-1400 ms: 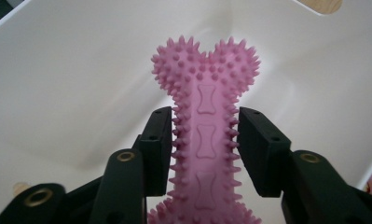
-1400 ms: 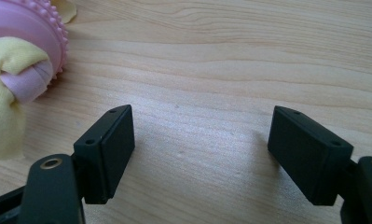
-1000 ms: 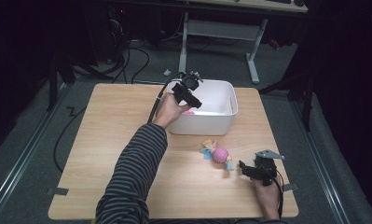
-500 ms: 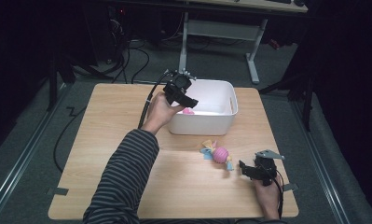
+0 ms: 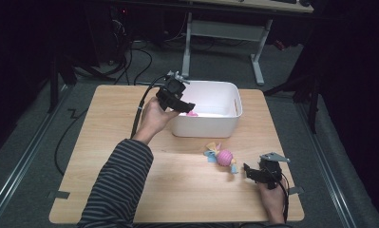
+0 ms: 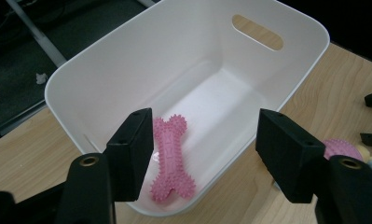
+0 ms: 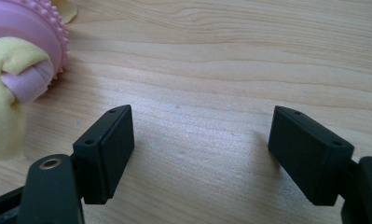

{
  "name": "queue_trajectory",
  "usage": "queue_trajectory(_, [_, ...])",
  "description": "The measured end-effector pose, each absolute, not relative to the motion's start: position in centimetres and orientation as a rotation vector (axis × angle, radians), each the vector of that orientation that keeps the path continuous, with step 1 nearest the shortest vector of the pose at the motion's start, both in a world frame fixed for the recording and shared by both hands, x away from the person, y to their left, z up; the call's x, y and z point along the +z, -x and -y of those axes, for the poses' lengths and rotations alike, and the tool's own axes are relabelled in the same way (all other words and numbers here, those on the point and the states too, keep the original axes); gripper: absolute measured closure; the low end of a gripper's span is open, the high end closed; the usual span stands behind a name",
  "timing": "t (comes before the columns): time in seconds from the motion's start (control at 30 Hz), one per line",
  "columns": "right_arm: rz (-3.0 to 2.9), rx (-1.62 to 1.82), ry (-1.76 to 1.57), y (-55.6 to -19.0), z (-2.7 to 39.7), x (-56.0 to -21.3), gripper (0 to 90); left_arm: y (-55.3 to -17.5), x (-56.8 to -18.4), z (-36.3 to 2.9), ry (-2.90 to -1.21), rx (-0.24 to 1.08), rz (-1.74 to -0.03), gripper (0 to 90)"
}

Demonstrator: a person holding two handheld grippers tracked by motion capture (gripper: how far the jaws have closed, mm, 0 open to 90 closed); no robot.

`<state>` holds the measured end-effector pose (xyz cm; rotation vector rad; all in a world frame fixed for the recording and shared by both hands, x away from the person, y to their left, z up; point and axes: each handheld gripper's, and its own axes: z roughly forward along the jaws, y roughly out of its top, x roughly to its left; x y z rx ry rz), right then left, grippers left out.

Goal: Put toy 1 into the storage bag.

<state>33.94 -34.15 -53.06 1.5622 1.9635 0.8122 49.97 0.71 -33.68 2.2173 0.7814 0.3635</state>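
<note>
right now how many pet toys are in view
2. A pink bone toy lies in the white bin. A pink spiky ball toy with cloth ties lies on the table, in front of the bin. None seems hidden.

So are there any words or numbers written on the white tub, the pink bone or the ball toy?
None: no word, number, label or sign can be read.
White tub: plain walls, just a handle slot.
Pink bone: small raised marks along its middle, too blurred to tell if they are letters.
Ball toy: plain pink nubs and cloth.
</note>
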Motion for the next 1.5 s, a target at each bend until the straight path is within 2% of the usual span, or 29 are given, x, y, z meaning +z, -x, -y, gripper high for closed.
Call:
queue_trajectory(1.07, [-1.964, 0.812, -1.562, -33.9, 34.1, -53.1, 22.7, -45.5, -33.9, -5.7, -2.138, 0.387, -0.791, 36.4])
queue_trajectory(1.5, [-1.964, 0.811, -1.562, -33.9, 34.1, -53.1, 22.6, -44.1, -35.2, -7.7, -2.113, 0.370, -0.818, 36.3])
